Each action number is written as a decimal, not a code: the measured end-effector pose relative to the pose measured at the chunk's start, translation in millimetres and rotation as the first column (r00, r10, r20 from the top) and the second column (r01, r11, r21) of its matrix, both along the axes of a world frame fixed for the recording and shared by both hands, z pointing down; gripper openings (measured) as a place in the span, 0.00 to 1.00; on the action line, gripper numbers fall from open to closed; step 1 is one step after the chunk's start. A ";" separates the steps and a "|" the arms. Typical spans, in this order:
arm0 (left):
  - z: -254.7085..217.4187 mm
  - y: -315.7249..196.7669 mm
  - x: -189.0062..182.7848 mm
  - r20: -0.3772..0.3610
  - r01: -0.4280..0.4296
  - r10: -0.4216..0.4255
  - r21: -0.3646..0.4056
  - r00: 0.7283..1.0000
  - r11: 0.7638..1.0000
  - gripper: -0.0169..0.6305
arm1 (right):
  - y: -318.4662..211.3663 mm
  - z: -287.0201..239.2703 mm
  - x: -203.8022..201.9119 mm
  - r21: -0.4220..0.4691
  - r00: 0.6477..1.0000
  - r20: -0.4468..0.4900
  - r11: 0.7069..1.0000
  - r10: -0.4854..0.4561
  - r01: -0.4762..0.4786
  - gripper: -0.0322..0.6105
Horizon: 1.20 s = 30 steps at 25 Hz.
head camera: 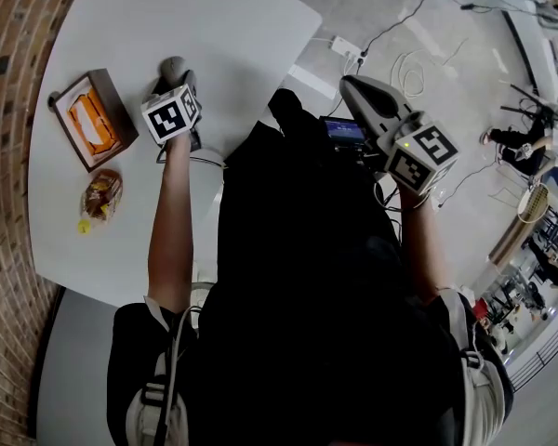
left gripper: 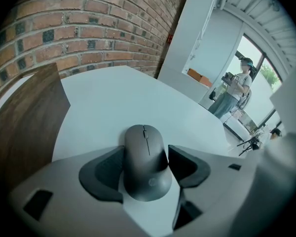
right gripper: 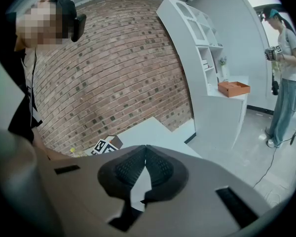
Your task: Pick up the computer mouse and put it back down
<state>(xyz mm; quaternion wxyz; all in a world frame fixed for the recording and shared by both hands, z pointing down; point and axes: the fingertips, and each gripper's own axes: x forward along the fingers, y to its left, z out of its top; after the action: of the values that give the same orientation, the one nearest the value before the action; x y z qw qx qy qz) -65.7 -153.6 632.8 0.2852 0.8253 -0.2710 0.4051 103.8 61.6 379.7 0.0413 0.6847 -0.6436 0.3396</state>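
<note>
The computer mouse [left gripper: 145,162] is clasped by the downward-angled left gripper [left gripper: 145,152] near the white table's [head camera: 232,35] far edge; the right gripper [right gripper: 146,154] is held clenched, empty, over the floor [head camera: 446,54].

White tabletop [head camera: 214,26], rounded corners, one long edge close along a brick wall [head camera: 9,63]. On it, near the wall side, a brown open box [head camera: 121,110] holding an orange pack. Just beside the box lies a small snack packet [head camera: 99,196]. The grey mouse [head camera: 174,66] sits apart from the box, between the fingers [left gripper: 101,174] of the left gripper [left gripper: 145,154]; whether it rests on the surface is unclear.
</note>
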 end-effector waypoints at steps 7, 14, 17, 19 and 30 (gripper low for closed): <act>-2.2 2.6 0.8 -0.001 -0.011 0.011 -0.024 1.000 1.000 0.52 | 1.8 0.0 0.3 0.002 1.000 0.000 1.000 0.006 -0.006 0.08; -12.9 2.0 -6.3 0.000 0.003 -0.003 -0.007 1.000 1.000 0.52 | -0.1 -1.8 1.5 0.015 1.000 -0.004 1.000 -0.001 0.001 0.08; -20.9 3.2 -8.5 -0.012 0.018 -0.018 -0.001 1.000 1.000 0.52 | -2.0 -2.7 2.2 0.024 1.000 -0.005 1.000 -0.011 0.011 0.08; -26.4 4.6 -10.1 -0.021 0.029 -0.029 0.001 0.999 1.000 0.52 | -4.0 -3.5 3.1 0.037 1.000 -0.002 0.999 -0.014 0.014 0.08; -54.9 12.3 -9.2 -0.041 0.056 -0.055 0.034 0.998 0.998 0.52 | -24.4 -9.9 15.8 0.084 0.997 -0.012 0.993 -0.080 0.081 0.08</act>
<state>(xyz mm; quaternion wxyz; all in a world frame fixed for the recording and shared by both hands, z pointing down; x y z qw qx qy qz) -74.9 -141.2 577.8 0.2871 0.8303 -0.2953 0.3754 119.6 37.3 369.7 0.0289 0.6607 -0.6843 0.3072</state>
